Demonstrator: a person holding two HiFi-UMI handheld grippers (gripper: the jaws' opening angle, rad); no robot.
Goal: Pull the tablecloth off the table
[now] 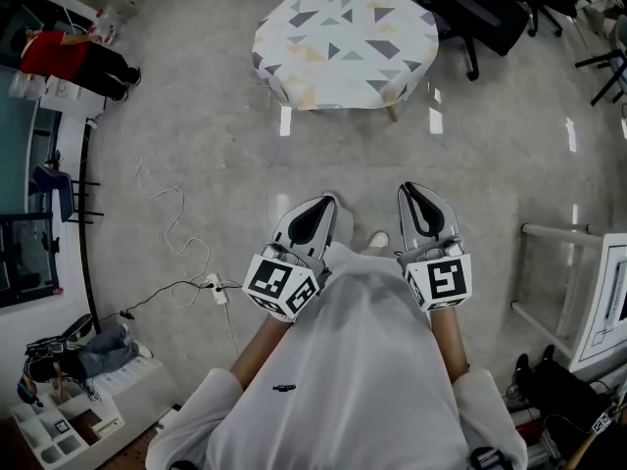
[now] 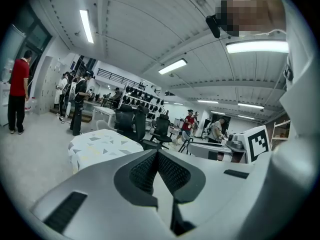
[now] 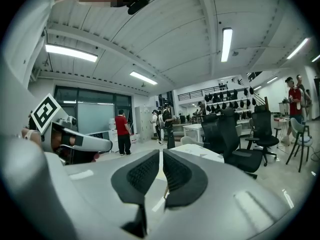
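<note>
Across the floor [image 1: 196,164], well ahead, tablecloth [image 1: 343,37] lay draped over the surface [image 1: 392,114]. Left tongs [image 1: 325,204] and right tongs [image 1: 411,192] closed, empty. Judged: approach step; next, walk up, open, pinch hem.

Ahead of us the white tablecloth [image 1: 345,37] with grey and yellow triangles lies spread over the counter [image 1: 392,114], edges hanging.

A small worktop [image 1: 392,114], of which only one pale wooden leg shows, stands on a glossy grey stone floor [image 1: 196,145]. A white tablecloth with grey and beige triangles [image 1: 343,37] covers it fully and hangs over the edges. A thin white cable [image 1: 176,218] and a white power strip [image 1: 217,288] lie on the floor, well apart from it. Black office chairs [image 1: 480,13] stand near it.
</note>
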